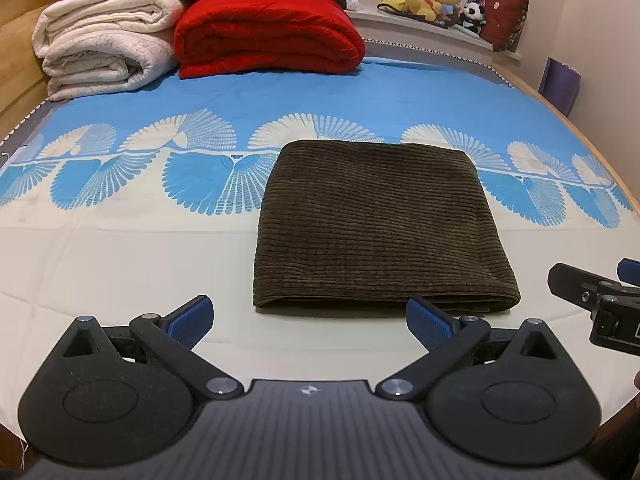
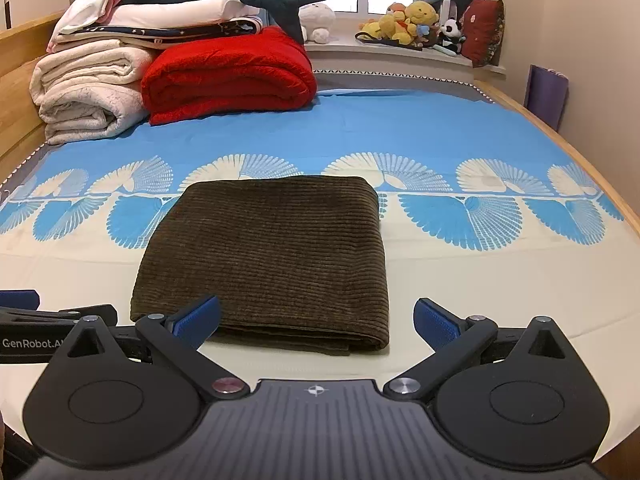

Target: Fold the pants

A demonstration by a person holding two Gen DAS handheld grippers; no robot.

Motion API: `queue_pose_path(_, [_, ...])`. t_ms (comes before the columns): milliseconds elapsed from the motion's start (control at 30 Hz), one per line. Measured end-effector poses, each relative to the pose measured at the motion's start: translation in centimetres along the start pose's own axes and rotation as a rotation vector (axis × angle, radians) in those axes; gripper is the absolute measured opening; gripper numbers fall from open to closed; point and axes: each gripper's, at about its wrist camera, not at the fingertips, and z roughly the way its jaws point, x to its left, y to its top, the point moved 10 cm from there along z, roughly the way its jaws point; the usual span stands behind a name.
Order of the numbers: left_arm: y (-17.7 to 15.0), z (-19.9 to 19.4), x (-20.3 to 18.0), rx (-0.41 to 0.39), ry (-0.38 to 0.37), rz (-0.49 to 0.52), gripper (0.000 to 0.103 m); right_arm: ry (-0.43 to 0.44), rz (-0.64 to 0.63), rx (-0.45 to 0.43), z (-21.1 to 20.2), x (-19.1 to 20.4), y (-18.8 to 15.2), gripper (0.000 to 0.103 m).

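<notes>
On the bed sheet point(image 1: 120, 264) lies one folded pair of pants point(image 1: 380, 224), both hand-held grippers point(image 1: 308, 320) point(image 2: 316, 320) spread apart, empty.

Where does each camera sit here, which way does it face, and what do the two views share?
Left wrist: on the left gripper, facing up the bed at the folded brown pants; the right gripper shows at the right edge.
Right wrist: on the right gripper, facing likewise; the left gripper shows at left.
Shared: pants, red blanket, bedsheet.
</notes>
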Motion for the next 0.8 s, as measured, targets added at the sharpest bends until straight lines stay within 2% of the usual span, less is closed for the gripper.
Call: queue_pose_path(800, [-0.07,-0.11,0.08,-0.008,-0.006,0.01,0.103,0.001,-0.02,-0.01,-0.11,0.72,0.14,0.102])
